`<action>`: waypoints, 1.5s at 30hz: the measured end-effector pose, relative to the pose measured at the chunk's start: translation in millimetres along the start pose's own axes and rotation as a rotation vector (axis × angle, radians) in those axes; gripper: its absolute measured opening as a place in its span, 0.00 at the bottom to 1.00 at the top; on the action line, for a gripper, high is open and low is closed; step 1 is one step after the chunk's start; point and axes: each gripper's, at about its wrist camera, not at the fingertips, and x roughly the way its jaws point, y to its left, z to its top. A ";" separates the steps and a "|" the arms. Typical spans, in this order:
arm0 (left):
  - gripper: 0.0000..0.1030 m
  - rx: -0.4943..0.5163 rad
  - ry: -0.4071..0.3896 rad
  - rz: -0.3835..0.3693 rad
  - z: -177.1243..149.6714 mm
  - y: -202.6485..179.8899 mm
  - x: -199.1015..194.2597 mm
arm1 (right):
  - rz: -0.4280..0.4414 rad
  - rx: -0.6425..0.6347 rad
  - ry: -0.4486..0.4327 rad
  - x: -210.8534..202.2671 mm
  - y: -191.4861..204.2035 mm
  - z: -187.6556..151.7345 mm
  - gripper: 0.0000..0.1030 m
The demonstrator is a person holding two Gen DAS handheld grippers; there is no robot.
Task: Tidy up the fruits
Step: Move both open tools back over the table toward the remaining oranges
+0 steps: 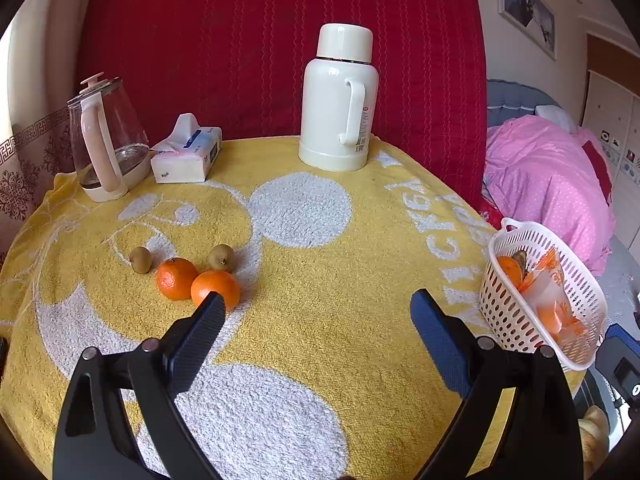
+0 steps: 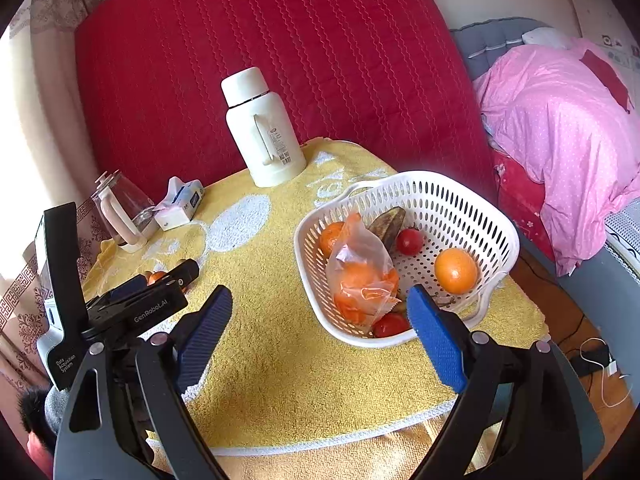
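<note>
Two oranges (image 1: 176, 278) (image 1: 214, 288) and two kiwis (image 1: 141, 259) (image 1: 222, 257) lie on the yellow towel (image 1: 320, 320) at left. My left gripper (image 1: 316, 312) is open and empty, its left finger just in front of the nearer orange. A white basket (image 2: 460, 208) at the table's right holds an orange (image 2: 456, 271), two tomatoes (image 2: 409, 241) (image 2: 390, 325), a dark banana (image 2: 386, 222) and a plastic bag of orange fruit (image 2: 360, 276). My right gripper (image 2: 320, 316) is open and empty, just in front of the basket. The basket also shows in the left wrist view (image 1: 500, 308).
A white thermos (image 1: 338, 98) stands at the back of the table. A glass kettle (image 1: 106, 136) and a tissue pack (image 1: 188, 152) stand at the back left. A red quilted panel (image 1: 280, 40) rises behind. A bed with pink bedding (image 2: 560, 120) is at right.
</note>
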 end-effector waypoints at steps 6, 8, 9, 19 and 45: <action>0.90 -0.007 -0.011 0.024 2.8 14.9 -1.9 | 0.013 -0.037 0.026 9.6 16.0 -4.7 0.88; 0.90 -0.013 -0.013 0.032 3.8 20.1 -2.0 | 0.016 -0.051 0.031 11.7 21.4 -4.6 0.88; 0.90 -0.018 -0.013 0.035 4.3 23.1 -1.8 | 0.017 -0.057 0.033 12.5 24.1 -4.6 0.88; 0.90 -0.081 0.002 0.054 9.3 66.8 2.8 | 0.024 -0.090 0.064 21.0 39.3 -8.4 0.88; 0.47 -0.429 0.217 -0.100 20.7 166.8 60.8 | 0.048 -0.129 0.149 49.0 61.1 -21.0 0.88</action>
